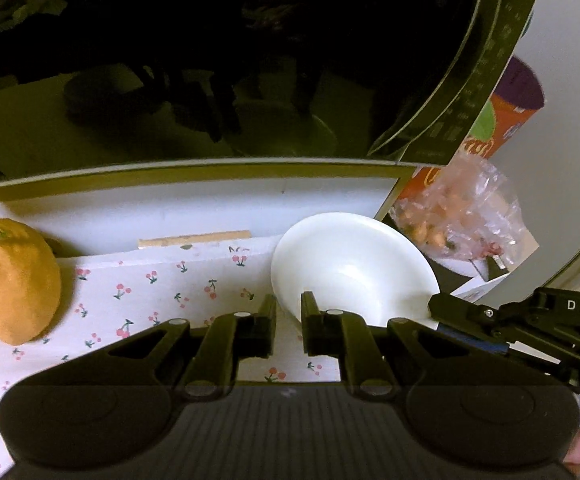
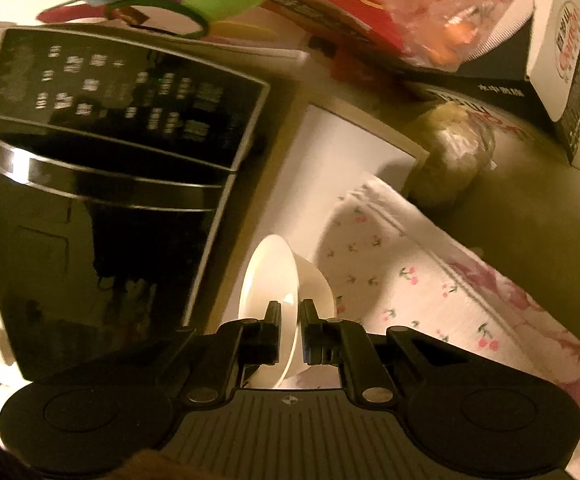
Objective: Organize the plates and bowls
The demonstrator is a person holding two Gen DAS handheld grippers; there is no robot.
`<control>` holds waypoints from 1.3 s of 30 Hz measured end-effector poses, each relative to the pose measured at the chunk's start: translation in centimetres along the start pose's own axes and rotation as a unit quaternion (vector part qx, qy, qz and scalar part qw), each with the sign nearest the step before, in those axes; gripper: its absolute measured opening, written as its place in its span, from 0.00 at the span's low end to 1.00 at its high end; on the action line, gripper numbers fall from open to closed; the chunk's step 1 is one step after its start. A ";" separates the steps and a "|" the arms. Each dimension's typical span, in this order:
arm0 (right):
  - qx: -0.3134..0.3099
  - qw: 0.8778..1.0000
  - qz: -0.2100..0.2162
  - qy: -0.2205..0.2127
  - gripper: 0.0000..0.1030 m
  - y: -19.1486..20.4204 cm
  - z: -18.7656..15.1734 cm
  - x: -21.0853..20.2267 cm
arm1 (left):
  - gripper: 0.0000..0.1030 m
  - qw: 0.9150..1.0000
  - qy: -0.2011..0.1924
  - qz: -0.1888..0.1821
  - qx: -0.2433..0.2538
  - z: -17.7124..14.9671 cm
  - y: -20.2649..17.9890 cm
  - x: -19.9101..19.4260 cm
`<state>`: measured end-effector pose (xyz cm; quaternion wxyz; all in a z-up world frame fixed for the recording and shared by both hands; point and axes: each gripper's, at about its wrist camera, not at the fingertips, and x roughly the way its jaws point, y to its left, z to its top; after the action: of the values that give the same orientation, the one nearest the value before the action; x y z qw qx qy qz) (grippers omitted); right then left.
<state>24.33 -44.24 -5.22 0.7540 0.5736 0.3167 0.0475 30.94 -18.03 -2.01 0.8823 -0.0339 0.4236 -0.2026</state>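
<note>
A white bowl (image 1: 350,264) hangs tilted just above a cherry-print cloth (image 1: 150,292). My left gripper (image 1: 289,312) is shut on the near-left part of its rim, one finger inside the bowl and one outside. My right gripper (image 1: 436,306) comes in from the right and grips the rim on that side. In the right wrist view the bowl (image 2: 274,280) appears almost edge-on, and the right gripper (image 2: 290,312) is shut on its thin rim. The left gripper is hidden from that view.
A black glass-fronted oven (image 1: 210,60) stands right behind the bowl and fills the left of the right wrist view (image 2: 102,184). A large yellow citrus fruit (image 1: 14,280) lies on the cloth at left. A plastic bag of snacks (image 1: 458,216), boxes (image 2: 562,52) and a wrapped lump (image 2: 450,152) crowd the right.
</note>
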 end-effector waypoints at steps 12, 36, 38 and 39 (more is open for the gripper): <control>-0.016 1.000 0.005 -0.007 0.10 4.0 -2.8 -5.8 | 0.11 1.000 -0.018 -0.002 -0.005 -0.8 -1.3 -6.5; -0.048 0.997 -0.064 0.016 0.11 2.0 -12.5 -13.1 | 0.11 0.999 -0.010 -0.022 -0.033 -11.3 -1.1 -14.1; -0.054 0.996 -0.073 0.016 0.11 1.7 -13.1 -13.4 | 0.11 0.999 -0.009 -0.027 -0.031 -12.1 -1.1 -14.3; -0.057 0.995 -0.077 0.016 0.11 1.6 -13.3 -13.5 | 0.11 0.999 -0.008 -0.028 -0.029 -12.5 -1.1 -14.4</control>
<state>6.93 -38.46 0.05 0.7820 0.5023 0.3686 0.0162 13.02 -12.07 0.79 0.8782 -0.0735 0.4210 -0.2148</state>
